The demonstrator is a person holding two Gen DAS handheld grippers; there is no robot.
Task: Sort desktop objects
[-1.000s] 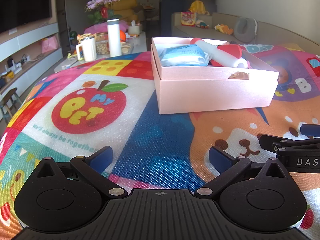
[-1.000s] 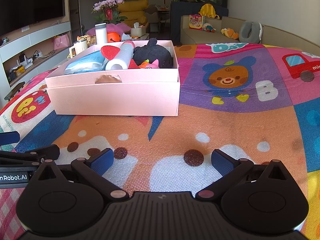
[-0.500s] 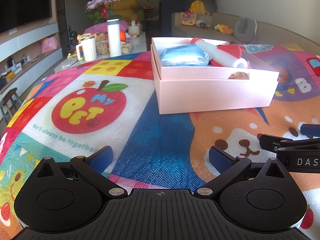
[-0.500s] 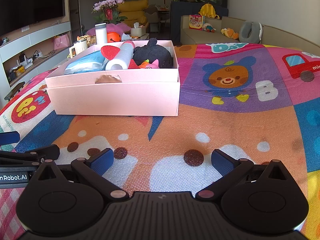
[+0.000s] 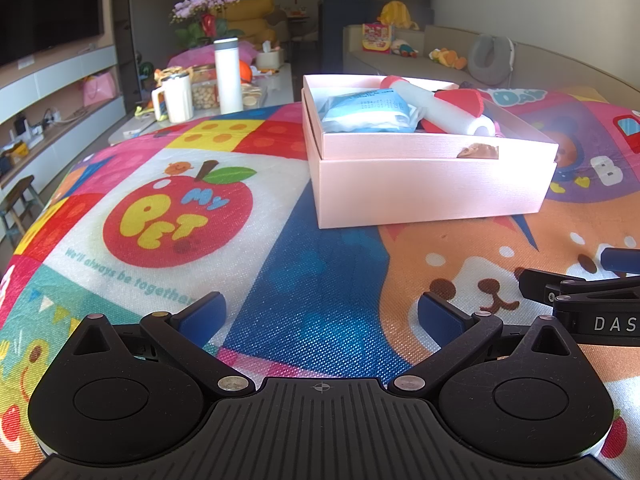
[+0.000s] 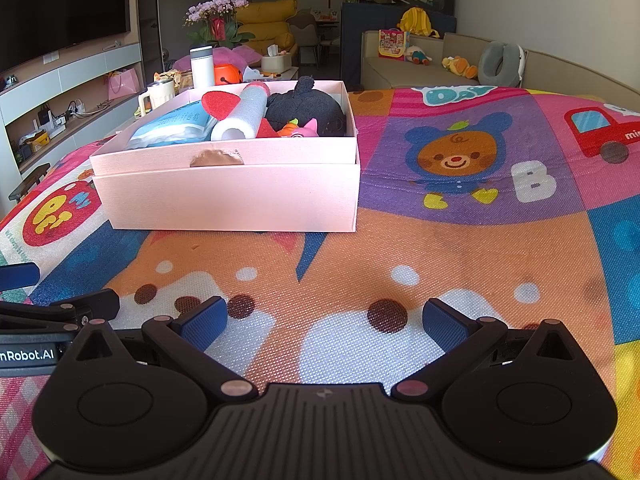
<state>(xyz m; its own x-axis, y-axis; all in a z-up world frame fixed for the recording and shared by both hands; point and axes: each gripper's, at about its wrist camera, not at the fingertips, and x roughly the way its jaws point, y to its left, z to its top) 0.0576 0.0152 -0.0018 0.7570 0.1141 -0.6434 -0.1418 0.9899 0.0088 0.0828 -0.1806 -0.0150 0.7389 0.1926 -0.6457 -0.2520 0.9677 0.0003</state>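
A pink box (image 5: pixel 432 184) stands on the colourful play mat (image 5: pixel 168 216), also in the right wrist view (image 6: pixel 232 196). It holds a blue tissue pack (image 5: pixel 366 114), a white roll (image 6: pixel 240 118), a red piece (image 6: pixel 218 104), a black plush (image 6: pixel 306 110) and a small pink toy (image 6: pixel 298 130). My left gripper (image 5: pixel 320 312) is open and empty, low over the mat in front of the box. My right gripper (image 6: pixel 326 320) is open and empty, beside it to the right.
Beyond the mat's far left edge, a low table carries a white bottle (image 5: pixel 227 76), a white mug (image 5: pixel 176 96) and jars. A sofa with toys (image 6: pixel 432 60) lies behind. The right gripper's side shows in the left wrist view (image 5: pixel 580 300).
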